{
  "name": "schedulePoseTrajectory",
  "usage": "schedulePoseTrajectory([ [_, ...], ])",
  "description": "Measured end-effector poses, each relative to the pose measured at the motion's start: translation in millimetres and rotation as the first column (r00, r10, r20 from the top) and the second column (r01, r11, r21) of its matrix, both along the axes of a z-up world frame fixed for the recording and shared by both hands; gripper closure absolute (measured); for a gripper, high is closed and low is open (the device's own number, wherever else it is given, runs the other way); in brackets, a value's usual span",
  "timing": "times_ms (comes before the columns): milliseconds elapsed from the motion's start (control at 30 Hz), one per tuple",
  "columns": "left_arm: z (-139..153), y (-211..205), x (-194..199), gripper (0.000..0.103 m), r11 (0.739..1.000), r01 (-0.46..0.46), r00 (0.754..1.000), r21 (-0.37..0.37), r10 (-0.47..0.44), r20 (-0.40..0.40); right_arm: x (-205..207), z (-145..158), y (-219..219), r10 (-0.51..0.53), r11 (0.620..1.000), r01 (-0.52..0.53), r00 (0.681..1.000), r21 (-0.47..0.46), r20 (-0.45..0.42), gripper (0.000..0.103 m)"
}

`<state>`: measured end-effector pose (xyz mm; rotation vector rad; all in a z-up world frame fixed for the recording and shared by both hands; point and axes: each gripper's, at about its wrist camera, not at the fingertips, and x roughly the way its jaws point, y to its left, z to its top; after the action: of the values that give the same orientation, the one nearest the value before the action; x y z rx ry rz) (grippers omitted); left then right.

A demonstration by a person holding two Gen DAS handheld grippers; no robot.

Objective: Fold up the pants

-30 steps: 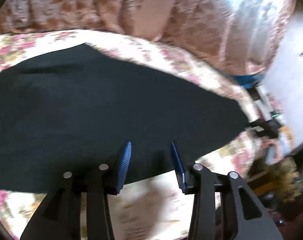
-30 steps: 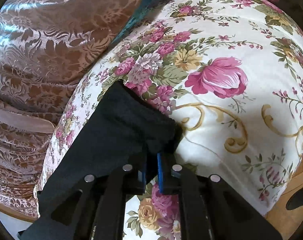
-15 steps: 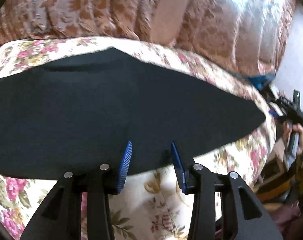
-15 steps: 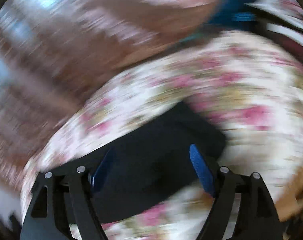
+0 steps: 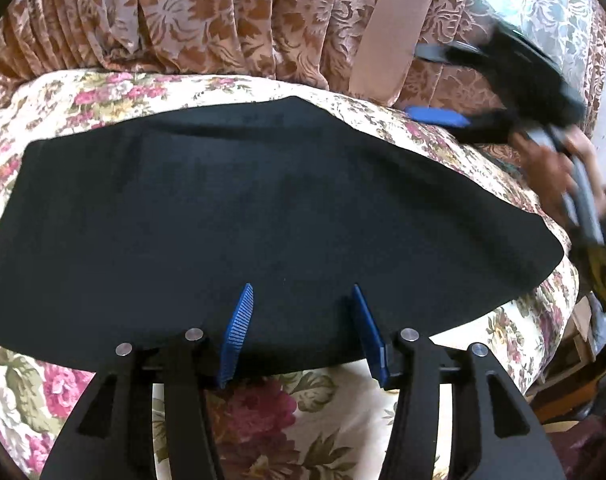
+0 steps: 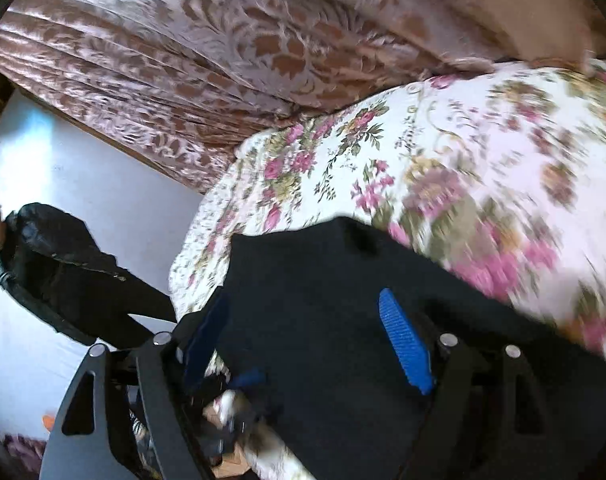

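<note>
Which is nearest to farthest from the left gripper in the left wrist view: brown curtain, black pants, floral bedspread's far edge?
From the left gripper:
1. black pants, right at the fingertips, spread across the middle.
2. floral bedspread, its far edge just beyond the pants.
3. brown curtain, behind the bed, along the top.

**No readable text**

Neither wrist view carries any legible word, label, brand, number or sign. The flat black fabric pants (image 5: 263, 216), the cream bedspread with pink roses (image 5: 83, 96) and the brown leaf-patterned curtain (image 5: 191, 16) show only plain cloth or pattern.
</note>
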<state>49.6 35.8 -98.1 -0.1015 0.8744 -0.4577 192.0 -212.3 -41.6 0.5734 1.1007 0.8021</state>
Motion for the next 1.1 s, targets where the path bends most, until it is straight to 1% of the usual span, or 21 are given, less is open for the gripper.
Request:
schedulePoseTrajectory([
  [133,-6,6,0,0.053,0.999,0.004,1.0,-0.039,-0.005,-0.007,41,-17,27,0.055,0.998,-0.057,0.997,-0.027,-0.056,0.035],
  [200,-7,7,0,0.053,0.999,0.008,1.0,-0.047,-0.008,-0.008,55,-29,39,0.095,0.994,-0.1,0.993,-0.055,-0.077,0.043],
  [233,-7,7,1,0.053,0.999,0.008,1.0,-0.051,-0.008,-0.008,59,-33,45,0.124,0.99,-0.129,0.989,-0.056,-0.085,0.043],
  [333,-6,7,0,0.053,0.998,0.005,1.0,-0.056,-0.005,-0.011,68,-42,59,0.181,0.973,-0.192,0.979,-0.128,-0.091,0.043],
  [467,-6,7,-1,0.053,0.998,0.006,1.0,-0.057,-0.007,-0.009,70,-51,74,0.301,0.944,-0.311,0.949,-0.107,-0.099,0.044],
  [533,-6,8,0,0.053,0.998,0.003,1.0,-0.065,-0.004,-0.011,68,-53,78,0.329,0.937,-0.337,0.94,-0.09,-0.093,0.044],
  [567,-7,8,0,0.053,0.998,0.001,1.0,-0.068,-0.002,-0.012,68,-53,81,0.324,0.939,-0.331,0.943,-0.093,-0.08,0.052],
  [600,-6,8,0,0.053,0.998,0.0,1.0,-0.067,-0.001,-0.013,69,-53,84,0.305,0.943,-0.31,0.951,-0.124,-0.061,0.072],
  [633,-6,8,0,0.053,0.998,-0.001,1.0,-0.066,0.0,-0.014,69,-52,86,0.291,0.943,-0.295,0.955,-0.155,-0.047,0.083],
  [667,-7,8,0,0.053,0.998,-0.003,1.0,-0.064,0.002,-0.015,67,-46,86,0.278,0.945,-0.273,0.961,-0.181,-0.001,0.093],
  [700,-6,9,0,0.053,0.998,-0.006,1.0,-0.068,0.004,-0.018,66,-41,83,0.268,0.951,-0.26,0.963,-0.169,0.026,0.094],
  [733,-7,9,0,0.053,0.997,-0.009,1.0,-0.074,0.007,-0.022,67,-35,77,0.247,0.96,-0.235,0.967,-0.152,0.062,0.095],
  [767,-7,10,1,0.053,0.997,-0.012,1.0,-0.081,0.01,-0.026,72,-38,70,0.208,0.969,-0.196,0.976,-0.15,0.07,0.095],
  [800,-9,10,5,0.053,0.996,-0.019,0.999,-0.09,0.016,-0.038,77,-46,69,0.186,0.969,-0.174,0.981,-0.176,0.05,0.095],
  [867,-11,9,9,0.053,0.996,-0.034,0.998,-0.088,0.029,-0.056,80,-70,80,0.188,0.947,-0.177,0.982,-0.27,0.015,0.095],
  [900,-11,8,10,0.053,0.996,-0.036,0.998,-0.085,0.031,-0.063,81,-81,85,0.189,0.942,-0.18,0.982,-0.284,0.004,0.094],
  [933,-12,7,11,0.053,0.996,-0.036,0.997,-0.082,0.031,-0.067,83,-85,84,0.172,0.95,-0.168,0.985,-0.262,-0.008,0.094],
  [967,-11,9,11,0.053,0.995,-0.039,0.997,-0.088,0.033,-0.072,86,-89,77,0.141,0.968,-0.147,0.989,-0.201,-0.041,0.093],
  [1033,-10,13,11,0.053,0.993,-0.042,0.996,-0.112,0.033,-0.084,87,-91,63,0.108,0.987,-0.118,0.99,-0.107,-0.089,0.085],
  [1067,-8,16,13,0.053,0.99,-0.045,0.995,-0.13,0.033,-0.091,84,-85,55,0.086,0.991,-0.092,0.994,-0.096,-0.073,0.073],
  [1100,-6,23,14,0.053,0.983,-0.063,0.993,-0.173,0.045,-0.106,82,-80,53,0.067,0.994,-0.073,0.996,-0.085,-0.065,0.055],
])
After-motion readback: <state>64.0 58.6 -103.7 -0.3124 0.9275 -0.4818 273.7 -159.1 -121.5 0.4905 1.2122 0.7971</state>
